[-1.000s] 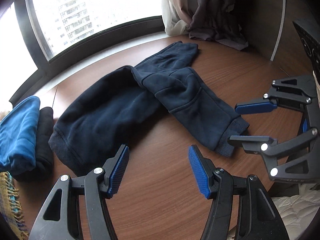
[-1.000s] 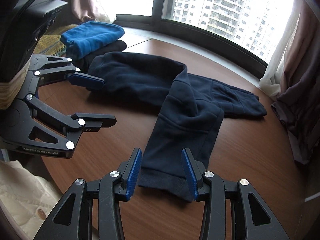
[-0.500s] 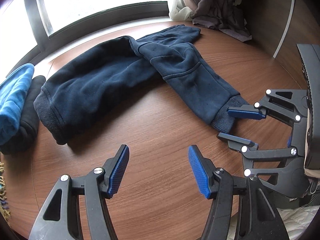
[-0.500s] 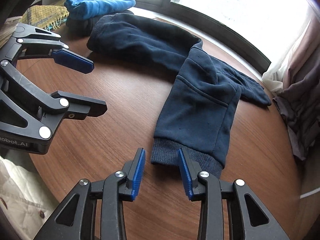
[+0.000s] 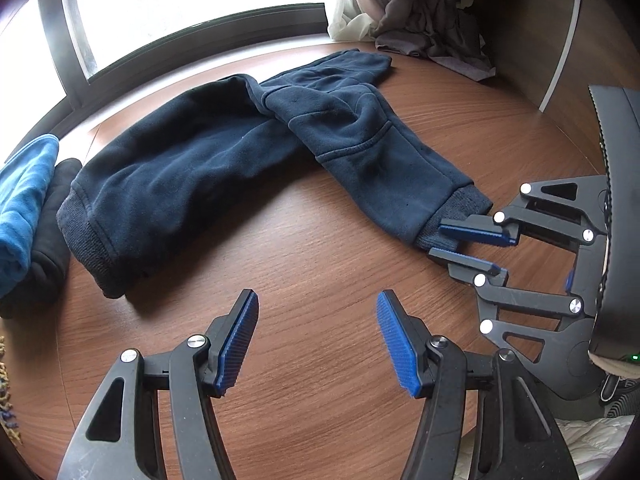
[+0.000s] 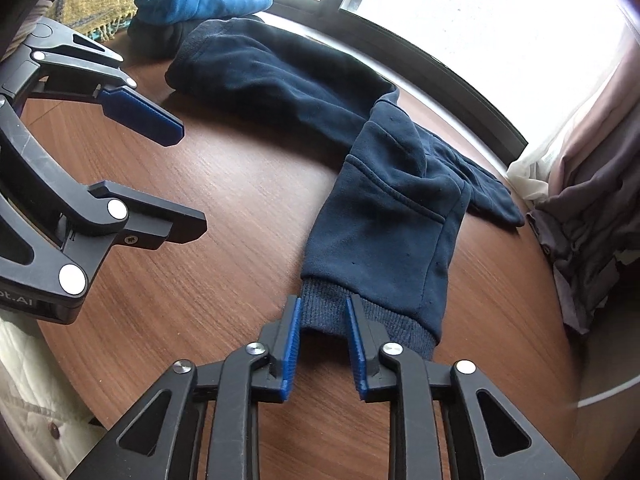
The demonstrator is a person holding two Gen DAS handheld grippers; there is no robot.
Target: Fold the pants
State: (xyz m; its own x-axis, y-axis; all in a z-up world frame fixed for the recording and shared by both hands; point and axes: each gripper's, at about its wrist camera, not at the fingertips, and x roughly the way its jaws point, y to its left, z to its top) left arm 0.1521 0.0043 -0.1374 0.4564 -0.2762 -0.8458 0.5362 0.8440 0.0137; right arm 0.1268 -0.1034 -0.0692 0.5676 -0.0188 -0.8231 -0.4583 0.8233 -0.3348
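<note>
Dark navy sweatpants (image 5: 224, 160) lie spread in a bent shape on the round wooden table (image 5: 320, 272); they also show in the right wrist view (image 6: 384, 216). One leg ends in a ribbed cuff (image 6: 332, 316) near the table's front edge. My right gripper (image 6: 322, 312) has its blue pads on either side of that cuff, jaws narrowed but a gap still shows; it also shows in the left wrist view (image 5: 452, 242). My left gripper (image 5: 316, 304) is open and empty above bare wood, short of the waistband (image 5: 80, 236); it also shows in the right wrist view (image 6: 192, 176).
A folded blue garment (image 5: 24, 200) on a black one (image 5: 48, 264) sits at the table's left. A yellow woven cloth (image 6: 96, 8) lies behind them. Curtains (image 5: 420, 4) hang at the back right by the window. White bedding (image 6: 32, 380) lies below the table edge.
My right gripper has moved forward onto the leg cuff and its jaws have narrowed around it. My left gripper has stayed open over the wood.
</note>
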